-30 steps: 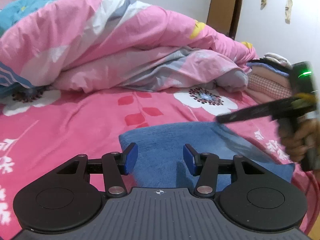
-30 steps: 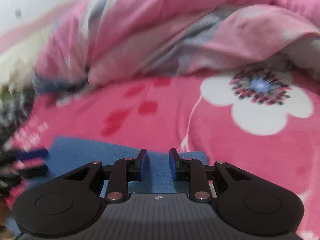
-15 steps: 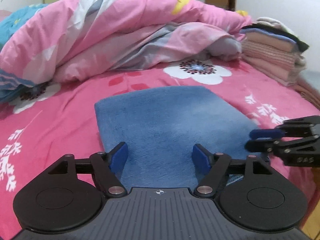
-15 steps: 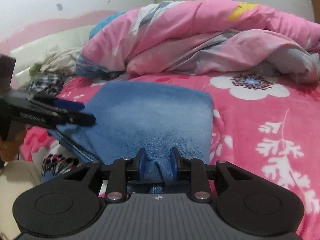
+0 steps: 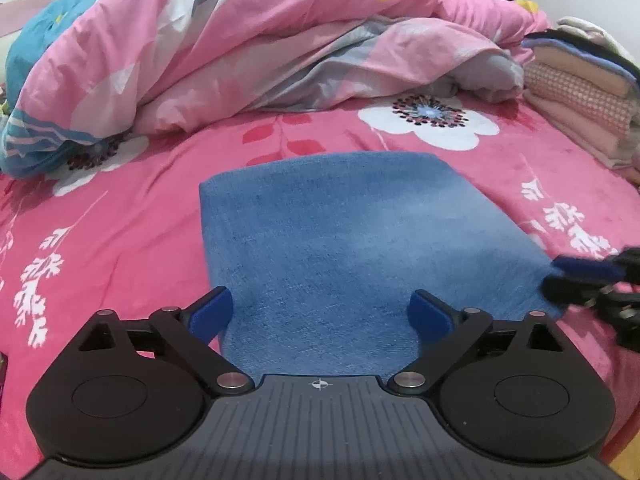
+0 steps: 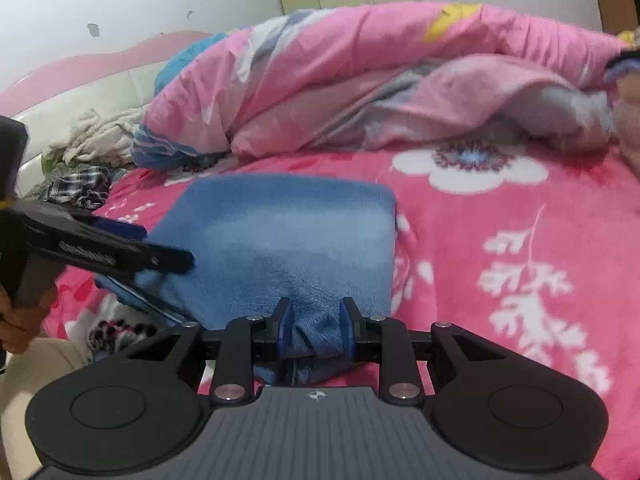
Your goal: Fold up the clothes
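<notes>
A folded blue fleece garment (image 5: 348, 240) lies on the pink floral bed sheet (image 5: 100, 220). My left gripper (image 5: 320, 314) hovers over its near edge, open wide, with nothing pinched between the pads. At the garment's right corner the right gripper (image 5: 576, 276) shows from the side. In the right wrist view the right gripper (image 6: 316, 330) is shut on a bunched fold of the blue garment (image 6: 280, 236) at its near edge. The left gripper (image 6: 160, 254) reaches over the garment's left corner there.
A rumpled pink quilt (image 5: 260, 48) is heaped along the back of the bed. A stack of folded clothes (image 5: 580, 88) stands at the right. Loose clothes (image 6: 88, 160) lie by the white headboard at the left. A person's hand (image 6: 16, 320) holds the left gripper.
Both grippers came back to the near edge of the blue garment. The left gripper's fingers spread wider. The right gripper closed on the garment's edge and keeps it.
</notes>
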Demonstrator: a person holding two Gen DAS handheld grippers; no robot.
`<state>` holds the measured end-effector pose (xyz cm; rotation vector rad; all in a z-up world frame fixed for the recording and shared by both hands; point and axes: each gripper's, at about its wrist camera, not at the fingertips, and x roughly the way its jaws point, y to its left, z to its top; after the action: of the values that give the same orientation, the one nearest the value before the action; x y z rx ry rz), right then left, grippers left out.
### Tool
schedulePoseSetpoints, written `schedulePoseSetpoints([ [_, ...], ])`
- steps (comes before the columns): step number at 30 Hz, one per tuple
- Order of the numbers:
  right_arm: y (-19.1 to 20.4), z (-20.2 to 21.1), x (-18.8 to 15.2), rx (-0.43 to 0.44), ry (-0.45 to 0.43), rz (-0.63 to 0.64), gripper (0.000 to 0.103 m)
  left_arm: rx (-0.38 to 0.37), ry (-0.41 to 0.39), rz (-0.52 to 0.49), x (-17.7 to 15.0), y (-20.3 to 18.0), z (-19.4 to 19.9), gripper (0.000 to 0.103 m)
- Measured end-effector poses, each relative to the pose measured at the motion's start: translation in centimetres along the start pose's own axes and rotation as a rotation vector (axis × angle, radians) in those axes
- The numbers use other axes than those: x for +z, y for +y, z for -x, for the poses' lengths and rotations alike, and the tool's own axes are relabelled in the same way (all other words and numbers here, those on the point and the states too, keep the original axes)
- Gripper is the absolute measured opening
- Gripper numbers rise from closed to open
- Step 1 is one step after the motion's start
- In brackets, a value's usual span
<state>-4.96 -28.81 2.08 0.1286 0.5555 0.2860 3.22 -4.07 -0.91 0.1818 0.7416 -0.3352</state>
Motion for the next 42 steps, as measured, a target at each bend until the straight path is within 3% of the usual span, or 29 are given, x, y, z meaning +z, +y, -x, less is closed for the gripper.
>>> schedulePoseSetpoints([
  [4,0.4,1.1,-0.2,0.049,-0.064,-0.003,0.026,0.008,0.014,0.005,0.1,-0.2,0.0,0.097],
  [7,0.4,-1.1,-1.7,0.025,0.031,0.028,0.027,0.011,0.027,0.01,0.2,-0.3,0.0,0.099],
  [11,-0.4,0.0,-0.7,0.05,0.003,-0.034,0.027,0.025,0.035,0.017,0.2,-0.4,0.0,0.1],
  [14,-2.4,0.7,0.6,0.083,-0.03,-0.16,0.03,0.029,0.043,0.027,0.3,-0.3,0.1,0.1],
  [16,-3.8,0.7,1.3,0.112,-0.038,-0.259,0.043,0.032,0.046,0.033,0.3,-0.4,0.0,0.101],
  [18,-5.5,0.2,1.6,0.148,-0.027,-0.374,0.045,0.035,0.048,0.034,0.3,-0.4,0.0,0.101],
  [21,-7.1,-1.4,1.7,0.188,0.025,-0.494,0.068,0.036,0.052,0.036,0.3,-0.4,0.0,0.102],
  [25,-8.8,-3.6,1.1,0.227,0.09,-0.649,0.07,0.035,0.056,0.044,0.2,-0.3,0.1,0.103],
  [28,-9.7,-4.9,0.6,0.201,0.135,-0.712,0.07,0.032,0.058,0.047,0.2,-0.3,0.0,0.103],
  [37,-9.2,-6.2,0.6,0.207,0.201,-0.692,0.071,0.015,0.06,0.059,0.1,0.1,-0.1,0.103],
  [42,-8.9,-7.2,1.0,0.224,0.228,-0.68,0.078,0.01,0.06,0.062,0.1,0.2,-0.1,0.103],
])
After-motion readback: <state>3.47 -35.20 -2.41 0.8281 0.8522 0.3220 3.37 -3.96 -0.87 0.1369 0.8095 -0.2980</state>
